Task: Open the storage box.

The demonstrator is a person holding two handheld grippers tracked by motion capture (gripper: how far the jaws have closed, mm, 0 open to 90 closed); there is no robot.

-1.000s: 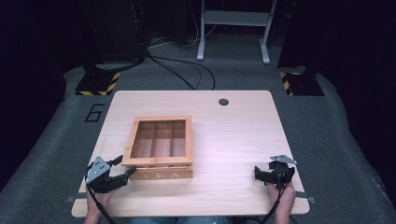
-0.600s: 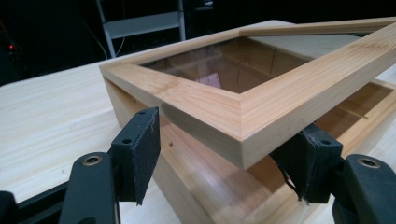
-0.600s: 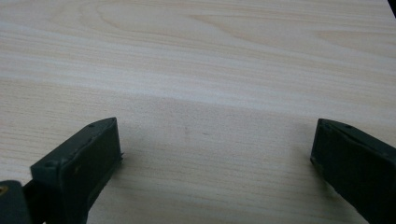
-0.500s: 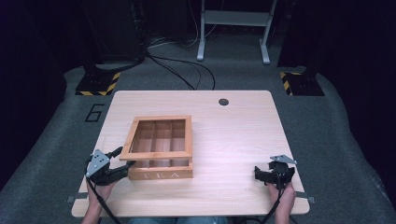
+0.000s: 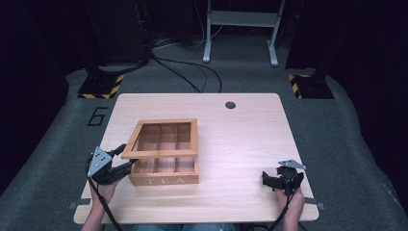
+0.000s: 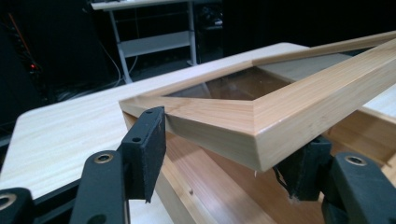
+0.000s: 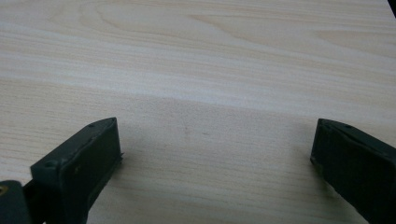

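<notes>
Wooden and pale, the tea box [image 5: 166, 166] is sitting on the near left part of the table [image 5: 250, 139], with the letters TEA on its front wall and dividers splitting its inside into compartments. Its lid [image 5: 161, 138], a wooden frame around a clear pane, is standing part-way open, its near left corner lifted off the box and tilting up while the far edge is staying close to the box's back wall. The left gripper [image 5: 122, 161] is reaching in from the left at that raised corner; in the left gripper view the lid's corner [image 6: 252, 126] is lying between the two black jaws, one pad [image 6: 147, 144] pressing against the left face of the frame and the other pad [image 6: 303, 168] tucking against the underside on the right, so the jaws are pinching the lid's corner, having just been closing on it. A hand is holding that gripper at the table's near left edge. The right gripper [image 5: 267, 179] is resting low over the near right part of the table, well apart from the box, and in the right gripper view its jaws are standing wide apart over bare wood grain [image 7: 201, 107] with nothing between them.
</notes>
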